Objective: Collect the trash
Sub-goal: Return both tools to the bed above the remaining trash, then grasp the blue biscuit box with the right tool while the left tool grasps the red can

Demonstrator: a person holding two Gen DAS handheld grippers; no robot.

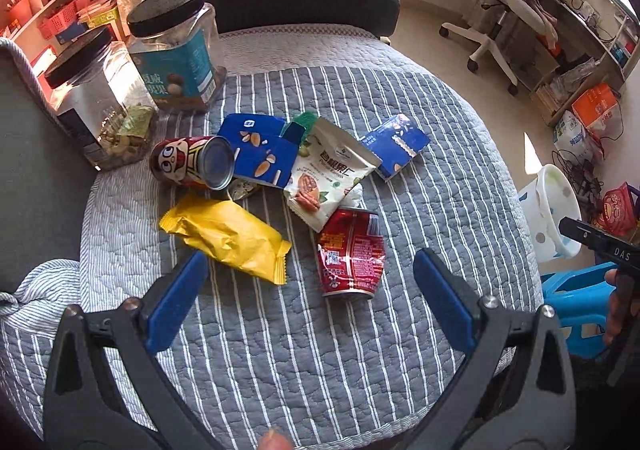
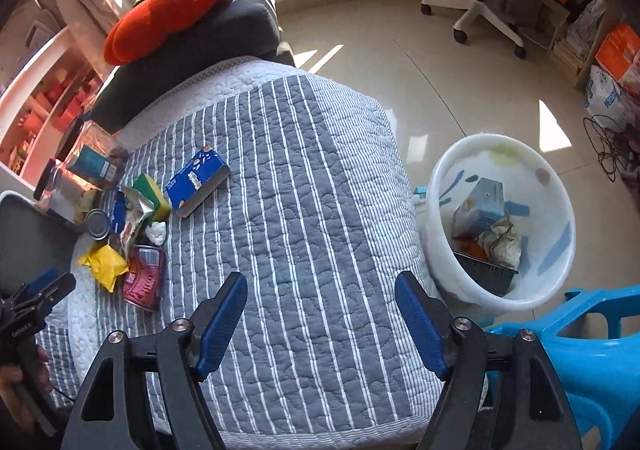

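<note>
Where bin [image 2: 560, 209] sits, contents partly hidden.

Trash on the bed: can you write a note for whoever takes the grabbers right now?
Left gripper: open, empty, above the pile.
Right gripper: open, empty, above bare quilt.
White bin on the floor beside the bed already holds a few pieces.
Left on the quilt: yellow wrapper, crushed red can, cartoon can, nut packet, blue packets. The two jars stand behind.
</note>
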